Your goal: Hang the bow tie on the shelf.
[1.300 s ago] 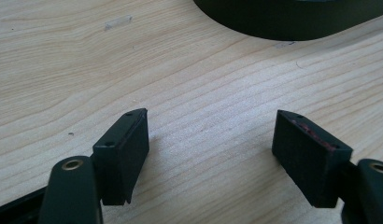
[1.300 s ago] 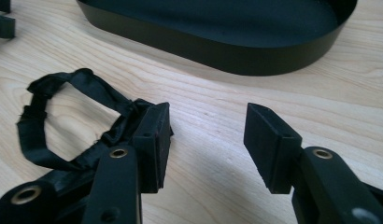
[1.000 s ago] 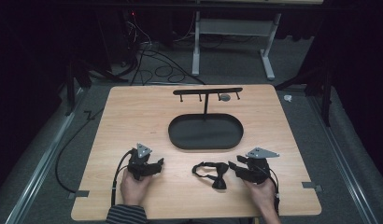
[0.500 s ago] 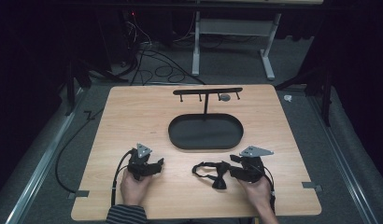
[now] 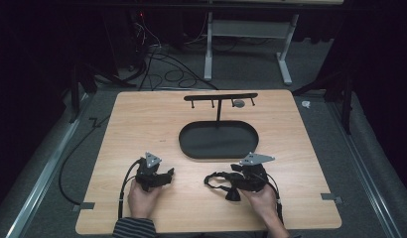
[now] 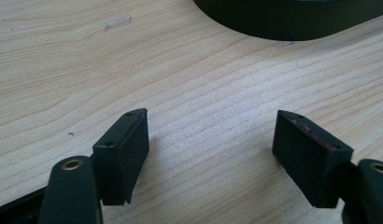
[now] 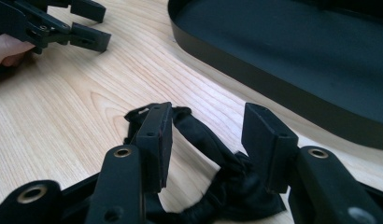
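Black strap (image 7: 203, 140) sits between my right claw (image 7: 208, 140) jaws, half open, not gripped; claw has slid left since earlier. Left claw (image 6: 210, 140) wide, low over worktop (image 5: 142, 124).

Black oval tray (image 5: 219, 141), hook stand (image 5: 220, 97) (behind it), wooden table (image 5: 142, 119)

We hold our left gripper (image 5: 168, 174) low beside the tray (image 5: 191, 148), jaws wide apart; our right gripper (image 5: 230, 182) rests half-spread nearby.
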`<move>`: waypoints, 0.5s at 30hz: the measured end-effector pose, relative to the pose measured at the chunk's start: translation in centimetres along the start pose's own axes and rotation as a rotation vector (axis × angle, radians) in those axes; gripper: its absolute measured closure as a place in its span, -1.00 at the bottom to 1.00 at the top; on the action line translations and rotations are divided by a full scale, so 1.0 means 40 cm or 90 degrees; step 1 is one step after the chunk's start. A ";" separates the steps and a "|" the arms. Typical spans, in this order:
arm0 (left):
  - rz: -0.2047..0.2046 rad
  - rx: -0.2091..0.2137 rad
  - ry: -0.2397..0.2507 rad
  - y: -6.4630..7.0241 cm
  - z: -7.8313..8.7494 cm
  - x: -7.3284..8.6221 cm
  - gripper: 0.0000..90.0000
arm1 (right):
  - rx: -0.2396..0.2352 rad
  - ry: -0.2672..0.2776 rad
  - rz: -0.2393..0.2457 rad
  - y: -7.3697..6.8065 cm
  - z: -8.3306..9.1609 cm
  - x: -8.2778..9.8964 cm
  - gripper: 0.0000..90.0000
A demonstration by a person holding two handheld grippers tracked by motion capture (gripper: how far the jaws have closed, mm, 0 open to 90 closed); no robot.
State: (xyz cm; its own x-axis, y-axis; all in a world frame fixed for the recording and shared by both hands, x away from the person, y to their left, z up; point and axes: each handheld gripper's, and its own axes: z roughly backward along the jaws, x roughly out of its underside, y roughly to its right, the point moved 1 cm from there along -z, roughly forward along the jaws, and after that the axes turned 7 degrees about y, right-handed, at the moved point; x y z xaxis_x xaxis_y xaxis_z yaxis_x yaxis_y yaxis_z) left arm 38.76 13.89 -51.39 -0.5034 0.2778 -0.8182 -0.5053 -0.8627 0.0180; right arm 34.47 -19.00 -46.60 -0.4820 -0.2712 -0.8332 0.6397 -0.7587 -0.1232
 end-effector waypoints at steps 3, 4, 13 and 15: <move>0.000 0.000 0.000 0.000 0.000 0.000 -0.39 | -0.005 -0.005 0.001 -0.006 -0.009 -0.006 0.22; 0.000 0.000 0.000 0.000 0.000 0.000 -0.39 | -0.010 -0.007 0.007 -0.010 -0.018 -0.011 0.22; 0.001 0.001 0.000 0.000 0.000 0.000 -0.39 | -0.026 -0.027 0.012 -0.020 -0.055 -0.015 0.21; 0.000 0.000 0.000 0.000 0.000 0.000 -0.39 | -0.026 -0.032 0.014 -0.021 -0.063 -0.015 0.21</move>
State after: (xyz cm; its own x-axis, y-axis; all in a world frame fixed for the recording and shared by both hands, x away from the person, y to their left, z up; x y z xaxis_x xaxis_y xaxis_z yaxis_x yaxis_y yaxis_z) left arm 38.77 13.89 -51.39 -0.5035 0.2774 -0.8183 -0.5055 -0.8626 0.0186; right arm 35.72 -16.72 -47.36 -0.4959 -0.3174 -0.8083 0.6740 -0.7276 -0.1278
